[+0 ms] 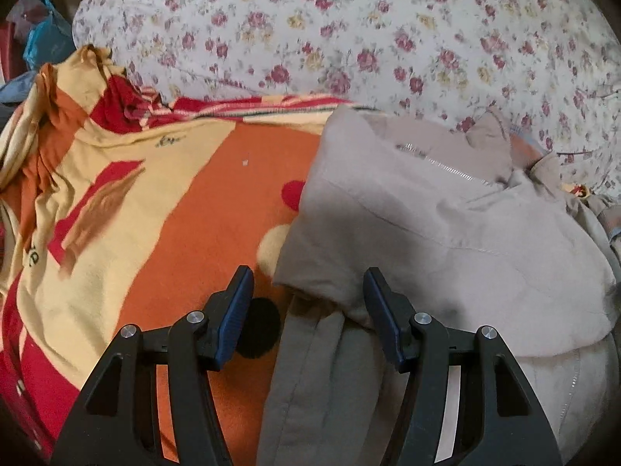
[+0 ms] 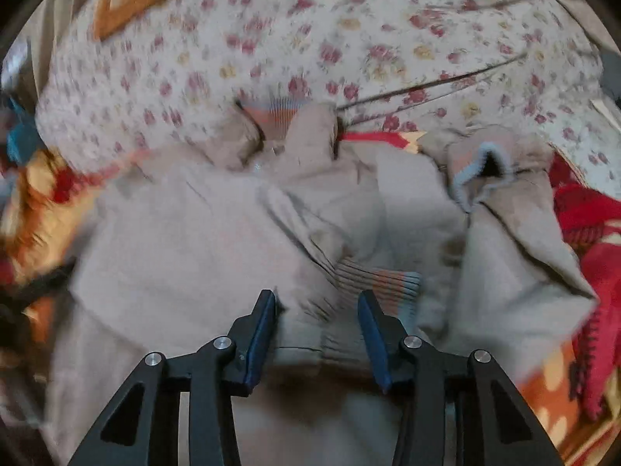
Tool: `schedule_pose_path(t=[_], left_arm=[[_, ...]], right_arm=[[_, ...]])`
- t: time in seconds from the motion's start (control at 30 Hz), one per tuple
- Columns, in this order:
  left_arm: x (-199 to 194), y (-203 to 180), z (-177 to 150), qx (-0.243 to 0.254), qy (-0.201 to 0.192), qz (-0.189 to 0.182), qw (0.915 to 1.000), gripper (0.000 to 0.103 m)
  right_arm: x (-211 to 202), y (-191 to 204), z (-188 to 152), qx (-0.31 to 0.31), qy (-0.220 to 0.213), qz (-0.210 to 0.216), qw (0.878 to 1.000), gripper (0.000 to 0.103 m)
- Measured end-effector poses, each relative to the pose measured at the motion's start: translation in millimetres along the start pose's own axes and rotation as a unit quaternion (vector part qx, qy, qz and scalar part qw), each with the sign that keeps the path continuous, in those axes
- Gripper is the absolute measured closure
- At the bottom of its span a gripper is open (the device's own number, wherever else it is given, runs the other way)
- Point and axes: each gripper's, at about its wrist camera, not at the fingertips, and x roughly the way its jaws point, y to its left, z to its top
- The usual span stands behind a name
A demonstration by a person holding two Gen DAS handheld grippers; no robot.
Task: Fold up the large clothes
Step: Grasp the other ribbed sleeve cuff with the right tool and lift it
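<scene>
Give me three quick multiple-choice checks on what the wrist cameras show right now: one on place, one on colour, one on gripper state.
1. The beige jacket lies on:
A. an orange, red and cream blanket
B. a wooden floor
C. a glass table

2. The cover behind the jacket is:
A. plain blue
B. white with red flowers
C. black

3. The left gripper is:
A. shut on the jacket
B. open
C. out of view

Answers: 1 A, blanket shows beside and under the jacket; 2 B, floral print fills the background; 3 B, the jaws stand apart over the jacket's edge, pressing nothing.
</scene>
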Motion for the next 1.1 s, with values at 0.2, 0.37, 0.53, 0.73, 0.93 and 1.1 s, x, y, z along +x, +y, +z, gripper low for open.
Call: schedule_pose_path(t=[0.2, 0.37, 0.53, 0.73, 0.93, 1.1], left_arm=[[-36, -7, 2, -0.017, -0.034, -0.056, 0.9977, 0.044], [-39, -29, -6, 0.001, -0.017, -0.092, 0.9956, 0.044], [-21, -35, -13, 0.019, 0.004, -0.068, 0.9975, 0.044], [-8, -28, -13, 0.005, 0.012, -0.075, 0.9971, 0.044], [-4, -34, -11, 0.025, 0.010, -0.065, 0.9975, 0.044], [-4, -32, -10, 0.017, 0.010, -0.070, 0.9973, 0.044]], right_arm=[[-93, -43, -3, 0.028, -0.116, -0.041, 0.992, 0.012], [-95, -76, 1, 0.054, -0.098, -0.085, 0.990, 0.012], [-71, -105, 15, 0.127, -0.079, -0.016, 0.989, 0.013], [-13, -132, 58, 0.218, -0.065, 0.021, 0.974, 0.013], [44, -155, 76, 0.266, -0.025, 0.061, 0.962, 0.081], [3, -149, 81, 0.226, -0.065, 0.095, 0.967, 0.090]])
